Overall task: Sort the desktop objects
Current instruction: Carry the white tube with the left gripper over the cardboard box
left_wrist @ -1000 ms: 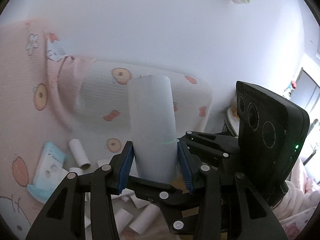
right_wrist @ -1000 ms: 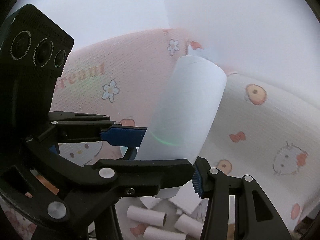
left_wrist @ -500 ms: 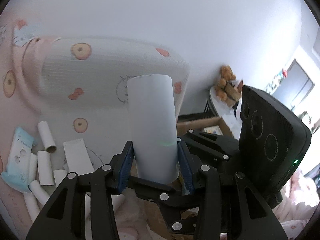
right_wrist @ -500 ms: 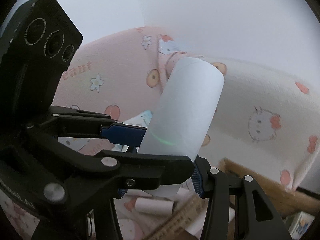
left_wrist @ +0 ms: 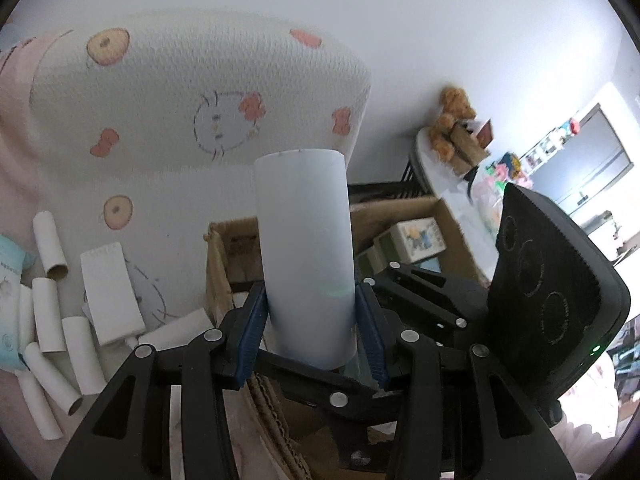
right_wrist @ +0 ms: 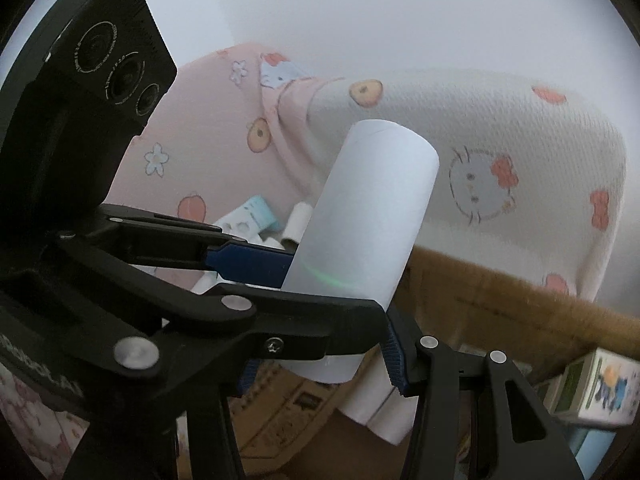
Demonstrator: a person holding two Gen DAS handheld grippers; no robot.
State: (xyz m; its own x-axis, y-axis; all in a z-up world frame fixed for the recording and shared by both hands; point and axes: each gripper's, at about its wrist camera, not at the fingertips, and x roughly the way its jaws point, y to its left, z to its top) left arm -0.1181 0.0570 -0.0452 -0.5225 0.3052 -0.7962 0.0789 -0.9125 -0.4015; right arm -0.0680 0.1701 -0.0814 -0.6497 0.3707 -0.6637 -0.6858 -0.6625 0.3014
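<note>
Two plain white cardboard tubes, one [left_wrist: 306,256] upright and one [right_wrist: 364,236] tilted, each clamped at its lower end between blue pads above an open brown cardboard box [left_wrist: 404,216], with more small white tubes [left_wrist: 50,312] lying loose left of that box.

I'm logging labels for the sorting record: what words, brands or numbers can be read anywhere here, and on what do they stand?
"Robot.AI", partly cut off: on the right gripper body, lower left of the right wrist view.
Blue packet: dark print, too small to read.
Carton with cartoon figure in the cardboard box: print blurred, unreadable.
White tube in the left gripper: no text.
</note>
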